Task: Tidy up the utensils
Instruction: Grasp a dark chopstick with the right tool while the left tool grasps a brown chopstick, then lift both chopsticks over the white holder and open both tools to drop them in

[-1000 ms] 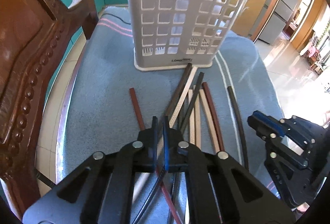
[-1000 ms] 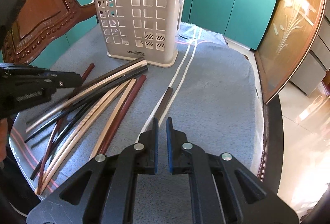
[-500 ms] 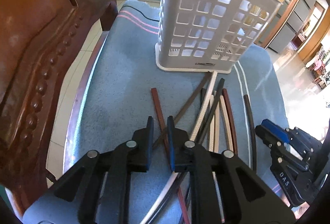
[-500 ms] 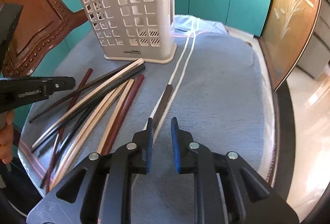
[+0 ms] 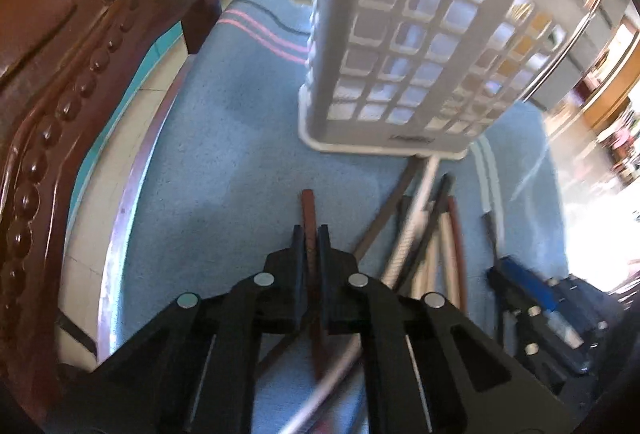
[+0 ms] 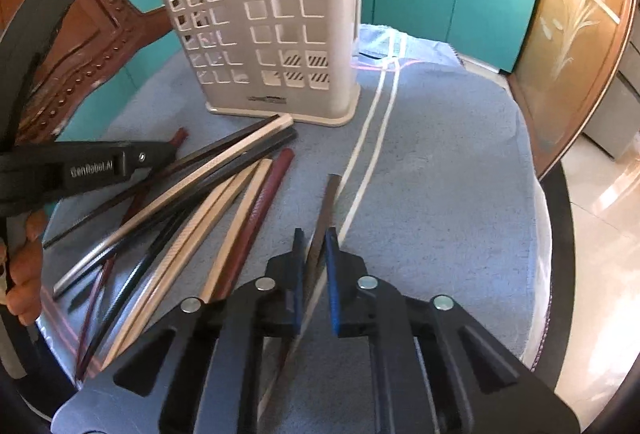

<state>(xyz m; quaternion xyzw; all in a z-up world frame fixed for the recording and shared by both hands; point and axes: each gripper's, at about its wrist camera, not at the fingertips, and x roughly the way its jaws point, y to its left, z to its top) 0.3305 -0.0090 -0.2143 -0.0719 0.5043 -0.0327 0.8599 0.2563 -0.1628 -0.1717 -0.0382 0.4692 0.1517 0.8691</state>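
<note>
Each tool grips one chopstick, left tool [image 5: 309,243] a red chopstick [image 5: 308,208], right tool [image 6: 313,249] a dark chopstick [image 6: 326,208]; thin holds may pivot and snag the pile [image 6: 208,202] beside them.

basket [image 5: 432,46] top cut off and motion-blurred, chopstick [image 5: 316,318] lower ends hidden under gripper bodies, chair [image 5: 60,74] cropped at frame edge

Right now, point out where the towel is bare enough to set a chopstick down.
Bare blue towel lies right of the white stripes, out to the table edge. Another free patch sits between the carved chair and the basket. It is crowded in front of the basket, where the chopsticks fan out.
</note>
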